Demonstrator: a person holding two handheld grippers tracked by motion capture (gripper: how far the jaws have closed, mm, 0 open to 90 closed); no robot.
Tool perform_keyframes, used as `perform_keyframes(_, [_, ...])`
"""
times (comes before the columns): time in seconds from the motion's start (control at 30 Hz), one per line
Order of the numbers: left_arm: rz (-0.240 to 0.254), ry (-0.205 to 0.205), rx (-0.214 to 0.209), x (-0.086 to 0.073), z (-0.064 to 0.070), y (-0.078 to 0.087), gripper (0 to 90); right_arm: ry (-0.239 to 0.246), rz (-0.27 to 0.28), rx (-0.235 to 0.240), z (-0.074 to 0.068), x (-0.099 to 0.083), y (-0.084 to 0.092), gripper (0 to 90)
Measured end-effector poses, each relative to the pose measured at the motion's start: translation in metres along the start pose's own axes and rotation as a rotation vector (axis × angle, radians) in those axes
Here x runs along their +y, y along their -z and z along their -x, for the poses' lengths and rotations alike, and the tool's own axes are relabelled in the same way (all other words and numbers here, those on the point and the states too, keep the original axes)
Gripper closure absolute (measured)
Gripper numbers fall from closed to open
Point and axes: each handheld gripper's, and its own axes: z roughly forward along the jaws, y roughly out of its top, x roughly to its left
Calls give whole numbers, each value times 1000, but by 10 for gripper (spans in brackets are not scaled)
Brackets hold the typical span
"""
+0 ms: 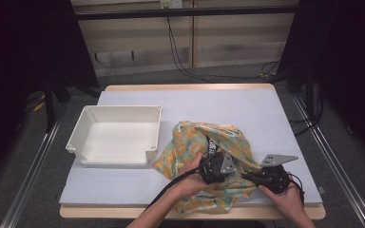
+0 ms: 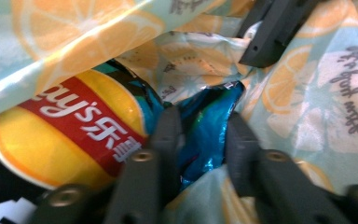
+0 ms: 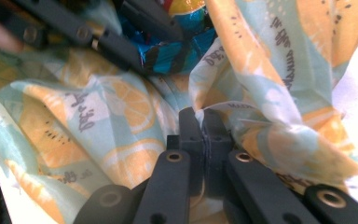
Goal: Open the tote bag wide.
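A cloth bag (image 1: 195,137) printed with orange slices lies crumpled on the table, near the front. Inside its mouth sits a yellow, red and blue chip bag (image 2: 74,126). My left gripper (image 2: 203,121) reaches into the opening, and its jaws press on the chip bag's crinkled blue end (image 3: 177,51). My right gripper (image 3: 204,114) is shut on a fold of the cloth bag's (image 3: 121,107) rim, holding the mouth up. In the high view the left gripper (image 1: 212,154) and the right gripper (image 1: 247,175) sit close together over the cloth.
A white plastic bin (image 1: 83,128) stands open and empty to the left of the cloth bag. The pale table top (image 1: 228,102) stretches behind the bag. Cables trail from both grippers toward the front edge.
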Motion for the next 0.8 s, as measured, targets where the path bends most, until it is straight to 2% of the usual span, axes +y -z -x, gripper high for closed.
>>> perform_keyframes(0.03, [3,17,-16,0,-3,1,813,0,0,0,0,0,0,891])
perform_keyframes(0.13, [26,49,-27,-1,-4,4,882,5,1,0,0,1,-1,892])
perform_keyframes(0.2, [46,85,-45,-1,-6,7,897,7,2,3,0,1,-1,892])
perform_keyframes(0.27, [69,105,-71,-1,-10,13,900,6,3,6,0,1,-1,891])
perform_keyframes(0.4, [154,162,-122,2,-15,27,900,11,9,4,-1,3,-2,889])
perform_keyframes(0.67, [216,146,-144,13,-14,49,900,12,28,25,-4,11,-7,889])
perform_keyframes(0.8, [242,181,-160,14,-17,50,900,27,31,21,-8,13,-8,889])
